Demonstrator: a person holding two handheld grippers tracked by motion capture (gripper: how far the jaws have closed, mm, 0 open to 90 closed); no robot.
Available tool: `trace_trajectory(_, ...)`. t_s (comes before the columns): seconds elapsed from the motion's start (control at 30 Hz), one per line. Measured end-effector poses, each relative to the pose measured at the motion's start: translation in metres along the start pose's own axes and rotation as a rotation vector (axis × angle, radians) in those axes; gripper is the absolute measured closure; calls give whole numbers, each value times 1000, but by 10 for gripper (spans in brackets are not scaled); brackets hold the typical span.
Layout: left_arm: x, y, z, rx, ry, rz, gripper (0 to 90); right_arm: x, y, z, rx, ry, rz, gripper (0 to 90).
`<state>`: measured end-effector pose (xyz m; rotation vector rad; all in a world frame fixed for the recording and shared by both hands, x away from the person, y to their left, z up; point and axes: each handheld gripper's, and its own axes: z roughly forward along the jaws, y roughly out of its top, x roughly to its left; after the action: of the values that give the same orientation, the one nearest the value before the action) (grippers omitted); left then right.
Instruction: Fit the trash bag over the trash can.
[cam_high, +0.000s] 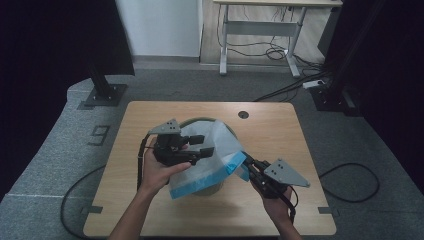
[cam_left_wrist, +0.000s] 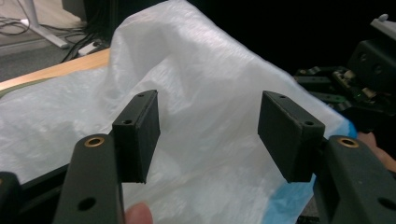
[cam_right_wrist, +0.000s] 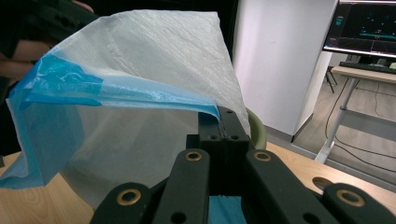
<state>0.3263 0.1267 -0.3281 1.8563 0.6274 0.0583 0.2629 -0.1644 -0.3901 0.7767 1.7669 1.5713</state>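
The right gripper (cam_right_wrist: 223, 122) pinches the bag's blue edge (cam_right_wrist: 116, 91) tight so the bag (cam_high: 212, 145) stays up over the green bin (cam_high: 200, 120). The left gripper (cam_left_wrist: 208, 133) has its jaws wide apart with nothing pressed, ready to grab the white part.

Bag (cam_high: 212, 150) over bin (cam_high: 220, 189), mid-table (cam_high: 280, 130)

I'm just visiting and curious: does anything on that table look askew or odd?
The white bag sits lopsided over the green bin; its blue edge is pinched by the right gripper.
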Motion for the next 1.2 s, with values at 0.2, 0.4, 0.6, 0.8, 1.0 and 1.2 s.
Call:
trace_trajectory(0.2,-3,4,-8,-16,-4,-4,390,0,-3,2,18,-5,-14,887)
trace_trajectory(0.4,-7,12,-5,-6,17,1,389,5,-7,6,42,-19,-39,887)
trace_trajectory(0.6,-10,15,3,26,93,19,380,8,-8,9,49,-19,-61,887)
trace_trajectory(0.8,-11,16,8,34,99,19,376,10,-10,11,68,-33,-82,887)
trace_trajectory(1.0,-15,20,3,22,98,22,377,9,-12,13,85,-43,-82,887)
trace_trajectory(1.2,-20,23,13,50,104,40,376,12,-12,15,92,-43,-90,887)
